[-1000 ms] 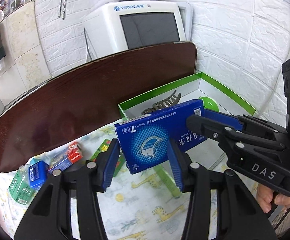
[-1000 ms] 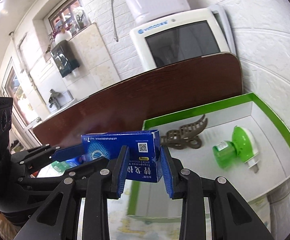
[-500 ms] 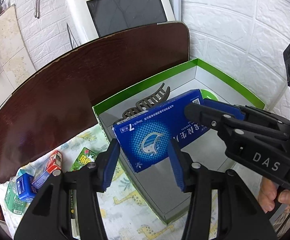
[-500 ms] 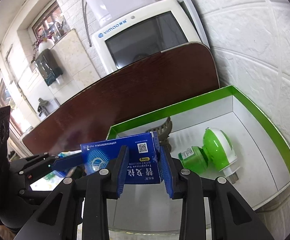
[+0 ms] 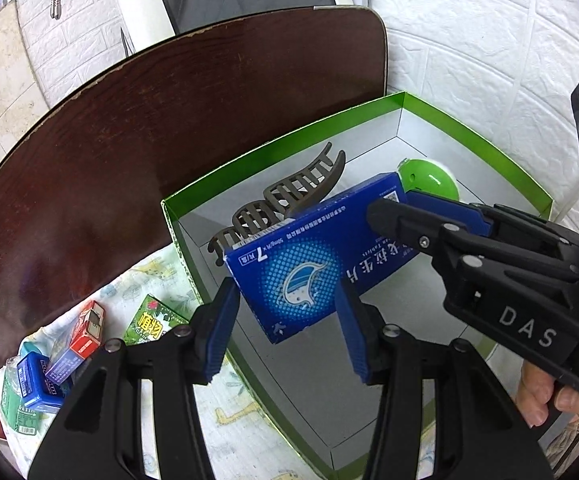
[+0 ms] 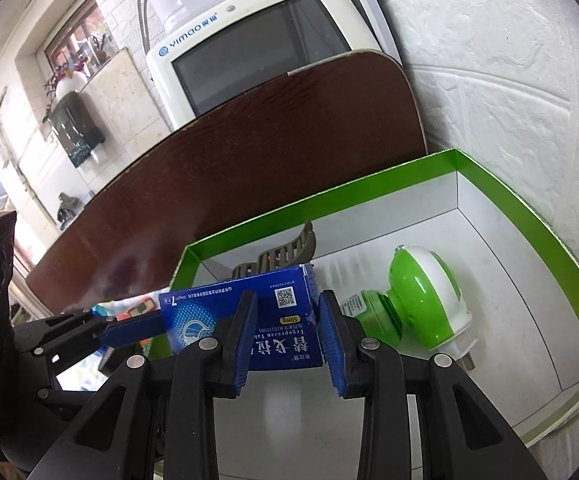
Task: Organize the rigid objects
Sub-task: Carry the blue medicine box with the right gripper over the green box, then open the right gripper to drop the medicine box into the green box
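Leftmost in the left wrist view, a cluster of small packets (image 5: 55, 364) is seen lying on the patterned cloth (image 5: 245, 424) that covers the worktop, with a green packet (image 5: 151, 322) just beside the tray's left wall; these are judged the items not yet sorted.

The left hand-held gripper (image 5: 285, 328) is seen with its jaws spread either side of the blue carton (image 5: 313, 260); the right pad lies against the carton's edge, a gap shows at the left pad, so no firm clamp is read there.

The carton is held in the air above the green-rimmed tray (image 5: 473, 136), over its left half. It is judged light and stiff but crushable, with glossy faces that may slip; the narrow end is the sound place for a hold.

The right hand-held gripper (image 6: 287, 332) is clenched on that narrow end, its pads pressed to both faces.

Inside the tray, a brown hair claw (image 5: 285, 200) lies against the far wall and a green plug-in device (image 6: 417, 304) sits to the right. Bare floor is left between and in front of them; the claw's teeth are judged the likeliest snag.
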Tool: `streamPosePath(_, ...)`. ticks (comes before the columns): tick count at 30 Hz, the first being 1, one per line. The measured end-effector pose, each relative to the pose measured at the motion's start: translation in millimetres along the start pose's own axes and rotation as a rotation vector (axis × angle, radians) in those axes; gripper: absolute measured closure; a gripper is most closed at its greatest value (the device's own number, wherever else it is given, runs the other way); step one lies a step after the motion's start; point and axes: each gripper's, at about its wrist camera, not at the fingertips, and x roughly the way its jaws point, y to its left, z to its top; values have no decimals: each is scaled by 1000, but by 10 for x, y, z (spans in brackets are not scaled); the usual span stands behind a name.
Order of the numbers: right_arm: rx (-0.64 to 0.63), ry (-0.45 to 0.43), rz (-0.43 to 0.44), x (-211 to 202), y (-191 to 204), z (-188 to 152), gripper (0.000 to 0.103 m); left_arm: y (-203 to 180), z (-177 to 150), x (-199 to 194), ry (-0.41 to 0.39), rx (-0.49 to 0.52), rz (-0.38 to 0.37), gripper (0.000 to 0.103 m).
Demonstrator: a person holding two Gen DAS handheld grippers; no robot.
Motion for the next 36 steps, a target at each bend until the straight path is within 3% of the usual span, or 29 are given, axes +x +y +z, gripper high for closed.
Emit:
streamPosePath(20, 6, 19, -25, 149, -37, 24, 69, -39, 17, 111, 22, 19, 13, 54)
streamPosePath(28, 8, -5, -35, 121, -96, 10, 69, 59, -27, -106, -17, 2, 39, 49)
streamPosePath(36, 18, -39, -37, 73, -135, -15, 69, 368, -212, -397, -48, -81, 86, 46)
